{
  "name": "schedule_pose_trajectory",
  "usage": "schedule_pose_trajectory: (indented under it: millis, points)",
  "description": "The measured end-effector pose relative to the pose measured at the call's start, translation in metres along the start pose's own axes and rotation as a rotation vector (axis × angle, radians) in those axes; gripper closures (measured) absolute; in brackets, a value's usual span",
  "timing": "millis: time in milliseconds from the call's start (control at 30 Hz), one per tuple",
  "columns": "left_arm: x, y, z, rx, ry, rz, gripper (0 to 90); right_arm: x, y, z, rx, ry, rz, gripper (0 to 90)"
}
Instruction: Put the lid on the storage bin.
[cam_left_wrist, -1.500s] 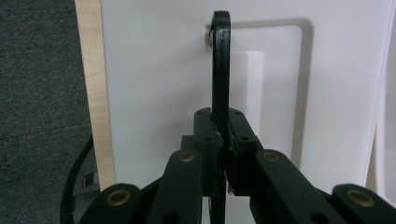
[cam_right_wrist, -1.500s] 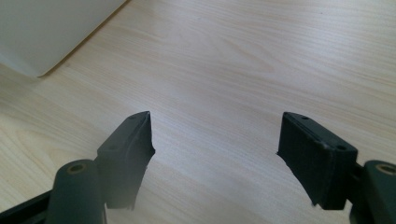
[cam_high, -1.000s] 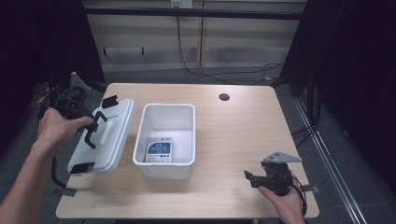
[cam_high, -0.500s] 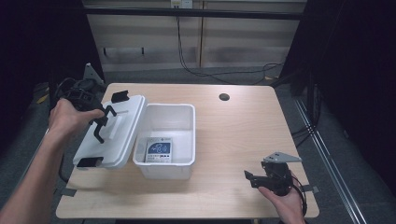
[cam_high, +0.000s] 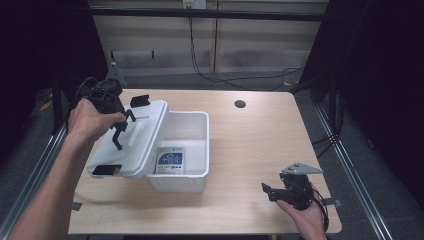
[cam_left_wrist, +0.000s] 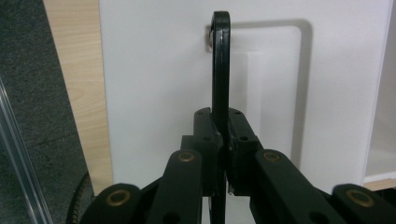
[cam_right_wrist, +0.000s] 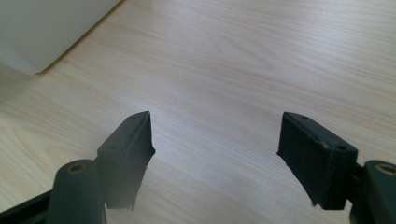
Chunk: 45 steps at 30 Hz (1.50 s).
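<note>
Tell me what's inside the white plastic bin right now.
In the white plastic bin, a white card with blue print lies on the floor. The tilted white lid, held by the left tool, covers the bin's left part.

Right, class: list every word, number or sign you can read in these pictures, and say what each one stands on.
None can be read.
Card inside the white bin: blue-and-white print, too small and blurred to read.
White lid, lifted by the left hand-held gripper: no lettering visible.
Wooden table: no lettering.
</note>
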<state>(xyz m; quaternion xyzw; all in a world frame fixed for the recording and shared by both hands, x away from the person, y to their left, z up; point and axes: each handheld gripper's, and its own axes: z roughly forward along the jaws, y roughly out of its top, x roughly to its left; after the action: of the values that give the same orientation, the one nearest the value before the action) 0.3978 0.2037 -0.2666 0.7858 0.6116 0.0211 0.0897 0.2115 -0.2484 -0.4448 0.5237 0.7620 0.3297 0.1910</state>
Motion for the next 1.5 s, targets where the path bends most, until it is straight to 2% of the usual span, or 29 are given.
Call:
schedule_pose_trajectory:
  millis: [200, 367, 467, 600, 767, 1000, 1267, 1367, 1500]
  points:
    - [-0.018, 0.006, 0.0, 0.006, 0.015, 0.023, 84.9, 0.0, 0.0, 0.0, 0.001, 0.001, 0.001, 25.8]
    - [-0.026, 0.01, 0.0, 0.017, 0.029, 0.009, 84.9, 0.0, 0.0, 0.001, -0.002, 0.003, -0.005, 25.7]
    - [-0.031, 0.013, 0.001, 0.029, 0.031, -0.015, 84.9, 0.0, 0.0, 0.001, -0.002, 0.006, -0.008, 25.7]
    - [-0.038, 0.015, -0.003, 0.036, 0.036, 0.004, 84.9, -0.001, 0.0, 0.001, -0.001, 0.007, -0.006, 25.7]
    - [-0.047, 0.018, -0.006, 0.028, 0.038, -0.022, 84.9, 0.0, 0.0, 0.001, 0.001, 0.006, -0.005, 25.7]
    - [-0.056, 0.02, 0.002, 0.038, 0.043, -0.096, 84.9, 0.0, 0.0, 0.001, 0.002, 0.006, -0.006, 25.7]
    - [-0.069, 0.024, 0.003, 0.037, 0.027, -0.108, 84.9, 0.0, 0.0, 0.0, 0.001, 0.005, -0.008, 25.7]
    - [-0.074, 0.024, 0.003, 0.024, 0.03, -0.126, 84.9, 0.0, 0.0, 0.0, 0.001, 0.006, -0.007, 25.7]
    - [-0.081, 0.026, 0.003, 0.034, 0.02, -0.117, 84.9, 0.0, 0.0, 0.0, 0.002, 0.004, -0.005, 25.7]
